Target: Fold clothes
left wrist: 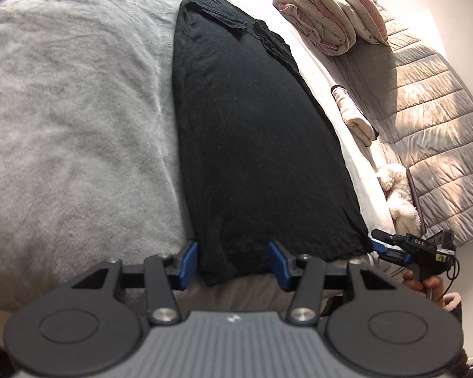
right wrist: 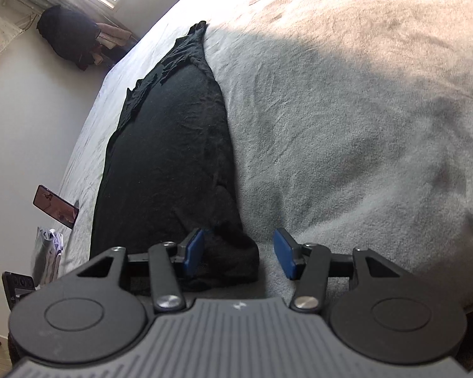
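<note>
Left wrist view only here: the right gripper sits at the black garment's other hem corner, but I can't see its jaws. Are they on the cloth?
Observer: Not pinching. The right gripper is open; the black garment's corner lies between the jaws, and one pad is clear of it, over the grey blanket.
Operator: Is the long edge on that side flat?
Observer: Mostly; it puckers just ahead of the gripper.
Operator: Anything else dark I could mistake for it?
Observer: A dark heap of clothes sits by the window, off the bed.

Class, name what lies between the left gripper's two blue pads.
In the left wrist view, the black garment's near hem lies between the open left gripper's pads.
</note>
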### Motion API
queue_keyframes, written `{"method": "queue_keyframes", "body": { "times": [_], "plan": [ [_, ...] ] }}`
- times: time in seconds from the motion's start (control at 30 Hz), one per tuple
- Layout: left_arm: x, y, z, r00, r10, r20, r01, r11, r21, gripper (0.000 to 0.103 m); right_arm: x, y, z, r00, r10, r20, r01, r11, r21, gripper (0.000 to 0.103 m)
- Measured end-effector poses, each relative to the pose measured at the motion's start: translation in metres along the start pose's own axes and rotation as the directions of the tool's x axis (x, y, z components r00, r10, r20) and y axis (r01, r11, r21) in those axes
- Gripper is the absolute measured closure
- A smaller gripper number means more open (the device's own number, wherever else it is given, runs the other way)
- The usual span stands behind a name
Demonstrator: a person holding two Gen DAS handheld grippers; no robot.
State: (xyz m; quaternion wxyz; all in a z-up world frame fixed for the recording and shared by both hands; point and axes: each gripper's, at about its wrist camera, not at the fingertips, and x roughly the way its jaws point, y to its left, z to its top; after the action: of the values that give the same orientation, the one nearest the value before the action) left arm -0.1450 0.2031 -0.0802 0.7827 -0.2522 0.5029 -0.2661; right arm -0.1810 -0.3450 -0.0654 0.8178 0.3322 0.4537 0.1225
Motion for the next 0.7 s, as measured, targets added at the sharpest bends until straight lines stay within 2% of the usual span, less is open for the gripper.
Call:
{"method": "queue_keyframes", "body": {
  "times": [0.13,0.27,0.47,0.7],
  "plan": [
    [0.003,0.011,-0.004,0.997,-0.073,0.016,0.074,0.995,-0.063,0.053,-0.001,-0.006,-0.001,0.999,0.046,0.019,-0.047,0.998,0.029,0.049],
    [0.006,0.013,-0.002,0.994,-0.11,0.009,0.111,0.992,-0.064,0.053,0.002,-0.008,-0.001,0.995,0.1,0.012,-0.1,0.994,0.036,0.049],
    [0.011,0.012,-0.001,0.991,-0.136,0.008,0.136,0.99,-0.039,0.053,0.006,-0.012,-0.002,0.989,0.147,0.0,-0.147,0.988,0.049,0.049],
    [0.015,0.008,0.0,0.988,-0.152,0.005,0.152,0.988,-0.004,0.053,0.012,-0.005,-0.005,0.989,0.145,-0.017,-0.146,0.989,-0.019,0.049]
  ]
}}
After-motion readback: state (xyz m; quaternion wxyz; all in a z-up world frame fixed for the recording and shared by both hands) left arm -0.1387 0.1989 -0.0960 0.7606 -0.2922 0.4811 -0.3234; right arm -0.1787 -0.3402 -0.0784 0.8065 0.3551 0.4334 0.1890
